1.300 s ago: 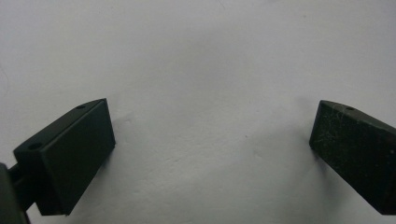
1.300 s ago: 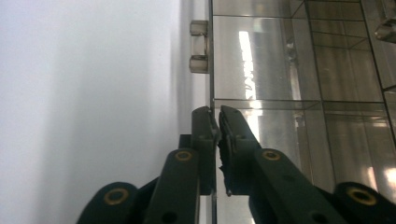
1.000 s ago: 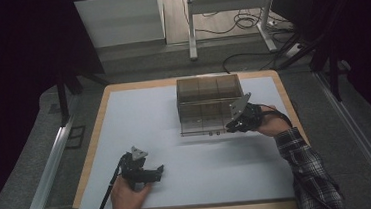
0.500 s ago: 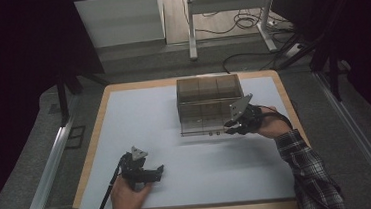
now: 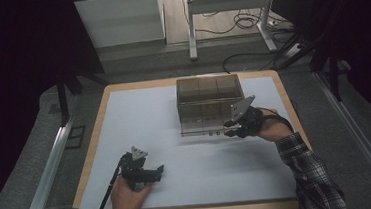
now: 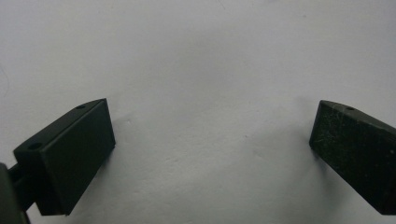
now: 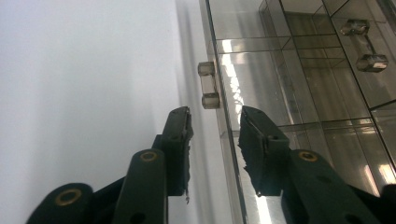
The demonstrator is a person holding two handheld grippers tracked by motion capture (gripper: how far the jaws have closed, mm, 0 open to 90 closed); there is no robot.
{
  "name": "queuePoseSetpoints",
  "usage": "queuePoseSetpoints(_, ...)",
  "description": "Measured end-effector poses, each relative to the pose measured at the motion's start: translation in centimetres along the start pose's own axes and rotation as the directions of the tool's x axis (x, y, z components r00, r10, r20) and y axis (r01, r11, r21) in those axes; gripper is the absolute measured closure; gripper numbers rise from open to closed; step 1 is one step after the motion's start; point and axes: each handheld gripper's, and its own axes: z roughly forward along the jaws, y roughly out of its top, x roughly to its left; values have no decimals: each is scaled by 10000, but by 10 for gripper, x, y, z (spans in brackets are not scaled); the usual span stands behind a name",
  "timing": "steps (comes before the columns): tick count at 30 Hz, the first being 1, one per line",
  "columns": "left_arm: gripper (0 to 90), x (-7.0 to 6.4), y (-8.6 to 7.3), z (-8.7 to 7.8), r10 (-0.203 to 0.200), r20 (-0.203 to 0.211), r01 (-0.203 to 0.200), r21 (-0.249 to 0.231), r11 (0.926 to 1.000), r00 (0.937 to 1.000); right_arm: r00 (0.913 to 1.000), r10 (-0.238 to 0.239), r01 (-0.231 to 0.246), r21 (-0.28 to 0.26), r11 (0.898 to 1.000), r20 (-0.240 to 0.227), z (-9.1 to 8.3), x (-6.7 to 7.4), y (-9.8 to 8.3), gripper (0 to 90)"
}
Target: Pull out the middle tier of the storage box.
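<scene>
- The white tabletop (image 5: pixel 139 113) fills mid-frame of the high view.
- The clear drawer box (image 5: pixel 208 105) stands upper centre-right.
- The right claw (image 5: pixel 231 127) at its lower right corner has just been opening, jaws apart either side of the drawer front's edge, gripping nothing.
- The left claw (image 5: pixel 159 170), lower left, rests wide open, empty.
- Likely next: back off, or take the small handle (image 7: pixel 208 85).
- Any contents are hard to make out.

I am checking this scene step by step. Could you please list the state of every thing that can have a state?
Clear drawer box: upright on the white mat, bottom drawer pulled slightly out.
Drawer handle: free, no jaw touches it.
Right gripper: jaws just been opening, astride the drawer's clear front edge, not pressing it.
Left gripper: wide open, nothing between the jaws, low over the mat.
</scene>
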Motion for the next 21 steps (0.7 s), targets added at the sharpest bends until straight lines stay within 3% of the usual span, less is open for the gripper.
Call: queuePoseSetpoints(21,0,0,0,0,31,1,-31,3,10000,10000,9901,1174,-1136,-529,9921,766,-7,23,4,448)
